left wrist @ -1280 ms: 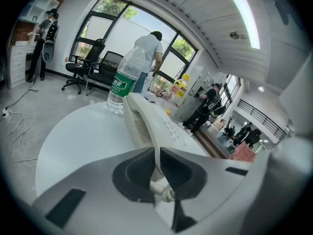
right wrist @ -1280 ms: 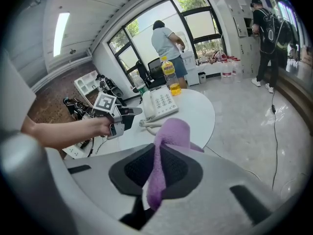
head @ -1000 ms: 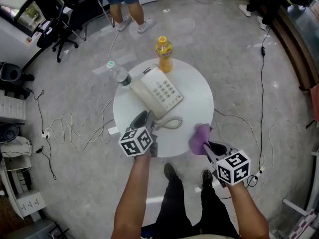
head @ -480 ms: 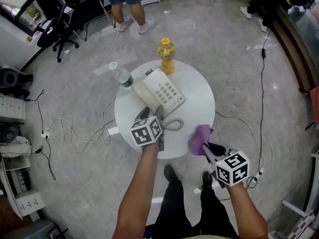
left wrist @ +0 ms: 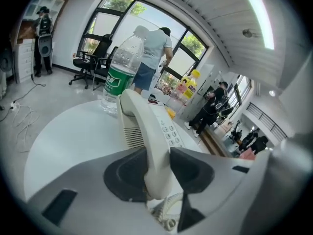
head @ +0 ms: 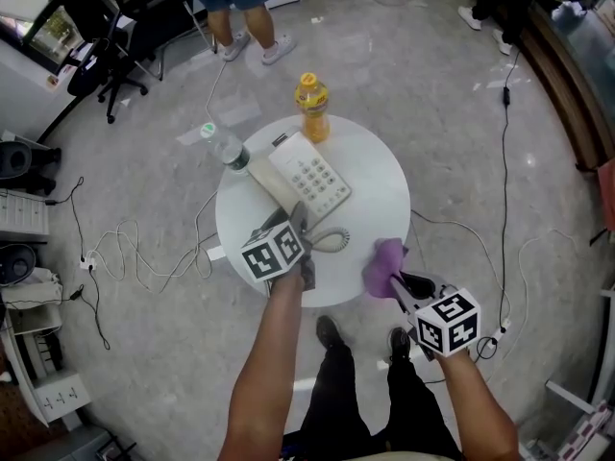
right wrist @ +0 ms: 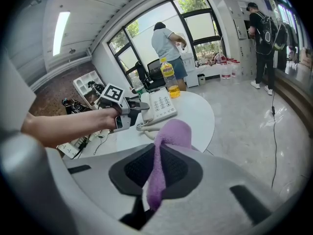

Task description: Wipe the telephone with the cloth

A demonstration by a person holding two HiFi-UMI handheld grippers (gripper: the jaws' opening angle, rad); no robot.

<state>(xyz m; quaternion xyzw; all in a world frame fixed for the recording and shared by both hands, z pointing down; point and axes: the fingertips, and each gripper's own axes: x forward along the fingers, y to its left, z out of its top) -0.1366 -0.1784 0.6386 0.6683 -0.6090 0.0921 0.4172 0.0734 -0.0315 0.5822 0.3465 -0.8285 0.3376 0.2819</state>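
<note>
The round white table [head: 380, 209] fills the middle of your head view. The telephone [head: 322, 176] lies on its far left half, keypad up. The phone's long axis runs on a slant, from the far left down toward the near right, so its near end points at your left arm. The head view gives you this whole layout, but your left gripper [head: 300, 217] covers the contact point there.

Your left gripper view shows that contact. The handset [left wrist: 146, 131] stands between the pads, lengthwise along your line of sight, and both pads touch its sides. The jaws have just been closing and now sit about half apart, clamped on the handset's near end. Behind it in that view are the clear water bottle [left wrist: 120, 72] with its green label and a strip of keypad.

The yellow drink bottle [head: 311, 107] stands upright at the table's far edge, just beyond the phone.

Your right gripper [head: 396, 281] hangs at the near right rim, well apart from the telephone. Only the right gripper view shows its jaws nearly together, pinching a fold of the purple cloth [right wrist: 168, 136], which bunches up past the fingertips.

The coiled cord [head: 332, 240] curls on the table just right of your left gripper.
</note>
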